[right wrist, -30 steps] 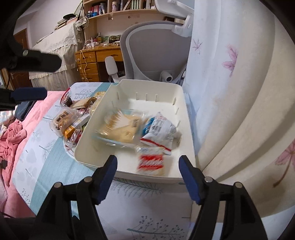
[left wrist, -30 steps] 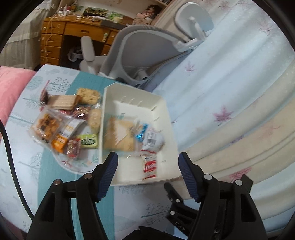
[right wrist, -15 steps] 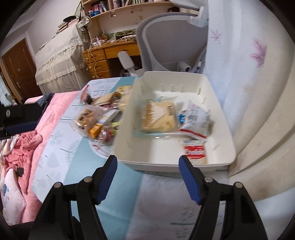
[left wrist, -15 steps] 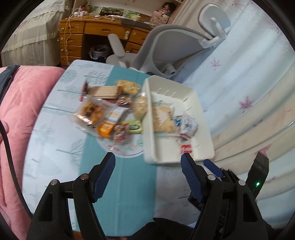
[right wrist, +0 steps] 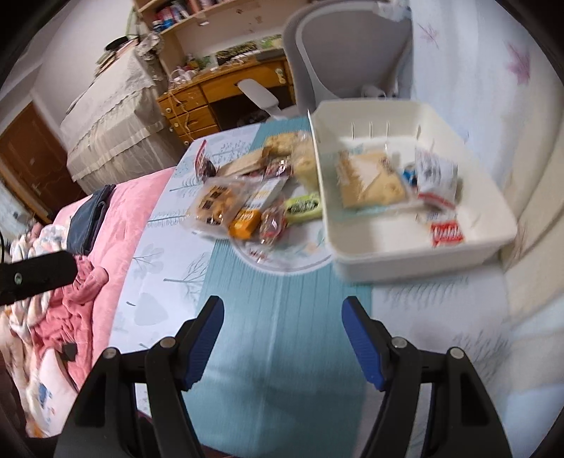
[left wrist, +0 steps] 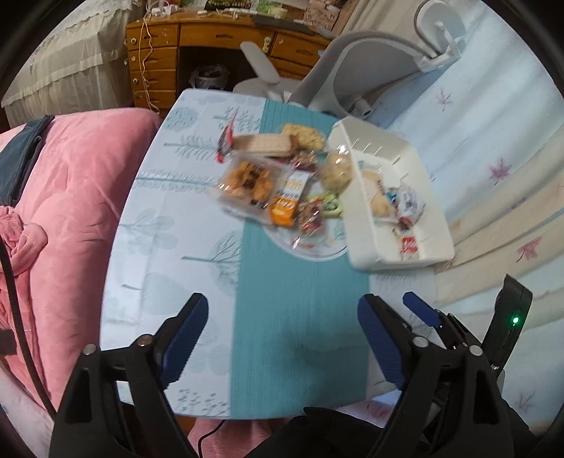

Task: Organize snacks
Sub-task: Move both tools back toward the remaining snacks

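A white plastic bin (right wrist: 416, 246) sits at the right side of a small table (left wrist: 176, 246) covered w/ a teal-and-white tree-print cloth, its near rim just beside a clear round plate (right wrist: 292, 260). Inside the bin: a large pale wafer pack (right wrist: 370, 181) at centre, a white-and-red packet (right wrist: 437, 179) to its right w/ a small blue-wrapped item (right wrist: 410, 174) between them, and a small red-and-white sachet (right wrist: 447, 233) near the front wall. On and around the plate lies the loose pile still outside the bin: a clear tray of brown cookies (left wrist: 248, 179), an orange bar (left wrist: 283, 208), a green bar (right wrist: 303, 208), a red-wrapped sweet (right wrist: 273, 223), a long wafer pack (left wrist: 262, 144) and a round pale bun (left wrist: 336, 171) touching the bin's left wall. The left gripper (left wrist: 282, 338) hangs above bare teal cloth, jaws wide and just opened further, nothing between them. The right gripper (right wrist: 282, 341) is over the same teal strip, jaws apart at a moderate gap, also empty. Only the left-wrist view shows the right gripper's blue fingertip and a black unit w/ a green light (left wrist: 514, 320) at lower right. Only the right-wrist view takes in the bookshelf (right wrist: 197, 14) above the wooden desk (right wrist: 225, 91), a brown door (right wrist: 24, 155) and rumpled bedding (right wrist: 46, 274) at left; motion blur softens pkg labels in both.
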`<state>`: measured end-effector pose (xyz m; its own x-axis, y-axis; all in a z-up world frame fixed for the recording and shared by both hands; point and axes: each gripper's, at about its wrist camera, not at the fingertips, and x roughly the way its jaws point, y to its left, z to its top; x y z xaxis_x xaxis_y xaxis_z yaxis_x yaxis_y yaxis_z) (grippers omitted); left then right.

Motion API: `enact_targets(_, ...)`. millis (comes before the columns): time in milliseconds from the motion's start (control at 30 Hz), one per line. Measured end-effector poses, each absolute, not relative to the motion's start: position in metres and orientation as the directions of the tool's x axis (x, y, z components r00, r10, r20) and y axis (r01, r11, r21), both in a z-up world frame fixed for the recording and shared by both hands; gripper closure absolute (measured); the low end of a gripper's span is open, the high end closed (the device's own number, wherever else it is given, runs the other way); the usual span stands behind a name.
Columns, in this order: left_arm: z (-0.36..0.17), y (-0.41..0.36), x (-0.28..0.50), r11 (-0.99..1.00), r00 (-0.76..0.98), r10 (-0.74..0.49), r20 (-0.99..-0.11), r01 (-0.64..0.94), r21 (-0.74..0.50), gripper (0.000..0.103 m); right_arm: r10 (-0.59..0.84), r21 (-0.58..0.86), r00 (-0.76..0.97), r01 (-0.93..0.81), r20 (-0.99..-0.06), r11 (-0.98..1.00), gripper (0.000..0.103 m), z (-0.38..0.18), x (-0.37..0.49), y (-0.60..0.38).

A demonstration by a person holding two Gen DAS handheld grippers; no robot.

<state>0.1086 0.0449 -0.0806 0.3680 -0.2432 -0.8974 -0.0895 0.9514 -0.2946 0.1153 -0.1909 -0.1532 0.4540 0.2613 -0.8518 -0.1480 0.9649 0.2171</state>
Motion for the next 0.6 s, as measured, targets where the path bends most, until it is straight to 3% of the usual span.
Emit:
enact_targets(67,-0.089,0.056,0.106,0.953,0.345,-0.25,-0.905,-0.076,-0.292,0.016,0.255,0.235,0.453,-0.102,-0.854,0.967,0.027,-0.159,0.109,-0.186)
enact_targets(333,-0.116,0.093,0.104,0.965,0.286,-0.239,-0.928,-0.033,-0.259,0.016,0.174,0.253,0.512,0.088,-0.841,0.963,0.026,-0.17,0.08,-0.168)
enact_targets(600,-0.128,0.107,0.134,0.977,0.267,-0.202,-0.942,-0.009,-0.212,0.016,0.118,0.221,0.531,0.135,-0.839,0.966,0.026,-0.175,0.079,-0.153)
